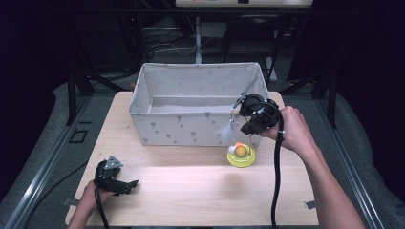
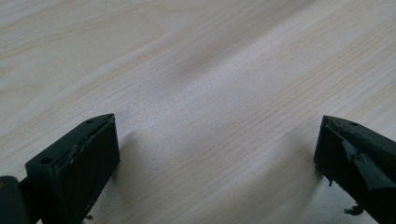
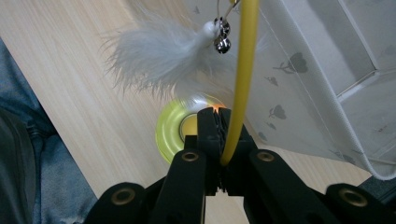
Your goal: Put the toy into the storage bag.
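Note:
A cat toy stands on the wooden table (image 1: 191, 186) just in front of the fabric bin (image 1: 157, 126): a yellow-green round base (image 1: 241, 158) with an orange ball (image 1: 240, 150), a thin yellow stem (image 3: 243, 79), and a white feather (image 3: 159, 56) with small bells (image 3: 222, 37) hanging from the stem's top. My right gripper (image 1: 248, 125) is shut on the yellow stem above the base, next to the bin's right front corner. My left gripper (image 1: 125, 185) rests low over bare table near the front left, jaws wide open, nothing between its fingers (image 2: 79, 163).
The bin is a large light-grey fabric box (image 3: 327, 70) with a small printed pattern, open on top, occupying the table's far half. Dark stands and cables lie on the floor beyond. Bare wood spans the table's front half.

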The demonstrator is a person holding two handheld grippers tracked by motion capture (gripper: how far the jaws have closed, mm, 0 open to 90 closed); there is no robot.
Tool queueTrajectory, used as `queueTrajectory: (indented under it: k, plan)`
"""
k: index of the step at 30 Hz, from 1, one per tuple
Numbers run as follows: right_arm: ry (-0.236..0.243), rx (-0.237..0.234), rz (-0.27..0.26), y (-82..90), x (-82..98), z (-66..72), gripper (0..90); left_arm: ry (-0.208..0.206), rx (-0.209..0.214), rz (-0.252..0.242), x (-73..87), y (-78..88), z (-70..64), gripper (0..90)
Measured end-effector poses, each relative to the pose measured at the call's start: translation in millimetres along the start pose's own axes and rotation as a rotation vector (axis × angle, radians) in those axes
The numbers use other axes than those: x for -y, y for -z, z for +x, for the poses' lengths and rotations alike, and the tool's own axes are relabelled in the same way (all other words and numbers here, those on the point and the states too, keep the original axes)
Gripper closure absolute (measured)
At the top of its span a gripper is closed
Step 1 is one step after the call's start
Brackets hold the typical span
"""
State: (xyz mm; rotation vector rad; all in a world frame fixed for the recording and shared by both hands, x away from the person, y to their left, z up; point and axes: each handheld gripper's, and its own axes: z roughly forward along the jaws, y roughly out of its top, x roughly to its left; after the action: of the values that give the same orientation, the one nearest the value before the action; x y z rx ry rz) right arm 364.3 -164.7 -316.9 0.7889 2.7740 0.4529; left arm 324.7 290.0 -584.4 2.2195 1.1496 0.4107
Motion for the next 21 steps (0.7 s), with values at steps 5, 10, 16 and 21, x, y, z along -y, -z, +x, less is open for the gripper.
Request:
queueTrajectory:
  k: [5,10,16,21]
  plan:
    - [-0.002,-0.006,-0.006,6.1,-3.2,-2.4,88.6,0.0,0.0,0.0,0.0,0.0,0.0,0.0]
    - [-0.005,-0.009,-0.016,10.1,-5.4,-3.7,88.5,-0.001,0.0,0.0,0.0,0.0,0.0,0.0]
    - [0.0,-0.005,-0.021,18.1,-9.3,-5.1,88.6,-0.001,0.0,0.0,0.0,0.0,0.0,0.0]
    - [-0.002,-0.005,-0.025,24.5,-12.4,-5.6,88.6,-0.001,0.0,0.0,0.0,0.0,0.1,0.0]
